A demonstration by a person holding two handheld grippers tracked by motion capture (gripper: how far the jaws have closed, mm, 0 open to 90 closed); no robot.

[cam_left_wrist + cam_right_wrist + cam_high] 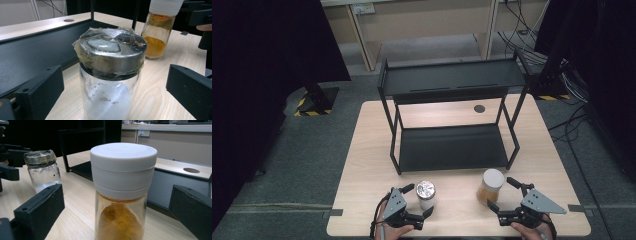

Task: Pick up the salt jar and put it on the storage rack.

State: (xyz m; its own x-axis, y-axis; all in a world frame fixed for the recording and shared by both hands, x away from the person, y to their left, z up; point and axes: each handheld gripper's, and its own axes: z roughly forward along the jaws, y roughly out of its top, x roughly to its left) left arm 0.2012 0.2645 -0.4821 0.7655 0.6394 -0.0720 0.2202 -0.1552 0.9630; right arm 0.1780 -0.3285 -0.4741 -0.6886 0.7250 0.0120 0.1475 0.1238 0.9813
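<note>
My left hand-held gripper (418,201) stands released around the metal-lidded jar (426,194) and my right hand-held gripper (503,194) released around the white-lidded spice jar (490,186), both jars just before the black rack (452,148).

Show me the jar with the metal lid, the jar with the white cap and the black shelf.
metal-lid jar (110,47): left gripper view, on its lid.
white-cap jar (123,170): right gripper view, on its cap.
black shelf (451,146): high view, on its lower tier.
</note>
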